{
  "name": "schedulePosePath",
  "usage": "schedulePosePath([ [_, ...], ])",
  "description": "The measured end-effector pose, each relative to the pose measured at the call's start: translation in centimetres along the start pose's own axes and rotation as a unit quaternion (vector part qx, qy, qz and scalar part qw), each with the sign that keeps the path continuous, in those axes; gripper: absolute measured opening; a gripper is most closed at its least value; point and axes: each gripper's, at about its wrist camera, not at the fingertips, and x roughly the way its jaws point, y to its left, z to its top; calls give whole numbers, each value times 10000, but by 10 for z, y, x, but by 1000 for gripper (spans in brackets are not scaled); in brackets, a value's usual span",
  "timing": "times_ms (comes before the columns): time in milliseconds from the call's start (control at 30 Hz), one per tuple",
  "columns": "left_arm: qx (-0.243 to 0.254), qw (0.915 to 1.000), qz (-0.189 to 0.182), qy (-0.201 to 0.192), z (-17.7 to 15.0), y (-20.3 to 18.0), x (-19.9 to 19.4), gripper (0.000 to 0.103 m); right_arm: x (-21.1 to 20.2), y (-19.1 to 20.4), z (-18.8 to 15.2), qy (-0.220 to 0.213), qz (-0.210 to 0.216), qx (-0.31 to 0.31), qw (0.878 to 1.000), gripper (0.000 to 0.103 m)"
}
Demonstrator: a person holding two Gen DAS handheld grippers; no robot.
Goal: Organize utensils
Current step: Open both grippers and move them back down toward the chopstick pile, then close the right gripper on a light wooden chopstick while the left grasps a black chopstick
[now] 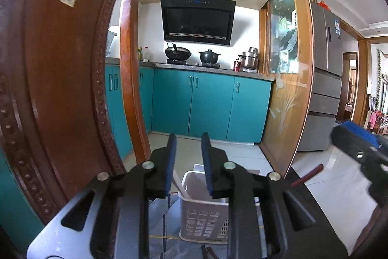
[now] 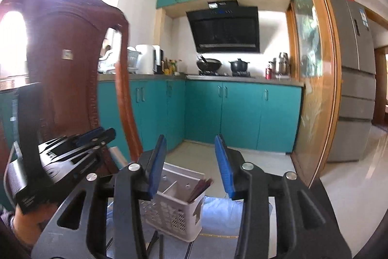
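The left gripper sits closest, its blue-padded jaws a narrow gap apart with nothing between them. The right gripper has its jaws wider apart, also empty. Neither touches anything.

Just below and beyond both sets of fingers stands a white perforated basket on a table covered by a pale bluish cloth. A divider splits the basket into compartments. In the right wrist view, dark reddish-brown chopsticks stand leaning in the compartment at its right end. In the left wrist view, one pale utensil handle leans against the basket's left rim; what kind of utensil it is I cannot tell. A couple of dark sticks lie flat on the cloth in front of the basket, outside it. Another reddish stick pokes up at the table's far right edge.

A carved wooden chair back rises just left of the table. Beyond it is a kitchen with teal cabinets; a wok and a black lidded pot sit on the stove, with a steel pot further right.
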Motion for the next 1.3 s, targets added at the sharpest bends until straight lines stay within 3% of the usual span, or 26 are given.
schedulePosePath([
  [67,-11,10000,4,-13,-3,4,-11,26,-15,6,-8,6,179,-162,9997,41],
  [133,2,10000,-11,29,-9,6,-19,26,-33,14,-31,54,624,-456,9970,41],
  [200,90,9999,5,133,-19,9,-28,30,-32,20,-53,542,886,-671,9923,41],
  [267,160,9995,57,267,-28,11,-31,32,-16,21,-79,1333,1006,-675,9836,41],
  [400,186,9962,96,840,-52,17,-27,32,29,13,-144,3306,976,-420,9378,41],
  [500,172,9940,104,1075,-59,22,-22,32,43,15,-177,4027,971,-451,9091,40],
  [567,177,9923,151,1217,-63,24,-20,35,46,19,-187,4239,1000,-475,8989,40],
  [733,127,9849,75,1726,-79,23,-8,37,54,19,-199,4495,777,-377,8891,40],
  [800,191,9823,64,1861,-84,22,-4,37,58,15,-198,4450,624,-322,8928,35],
  [867,243,9804,39,1955,-92,19,-3,37,62,7,-195,4389,420,-48,8975,20],
  [1000,375,9749,5,2194,-104,13,1,40,68,-9,-189,4356,563,688,8957,19],
  [1133,500,9666,52,2512,-113,11,11,40,61,-11,-175,4206,461,310,9055,19],
  [1300,513,9610,99,2714,-121,13,17,40,64,-10,-188,4458,465,139,8938,19],
])
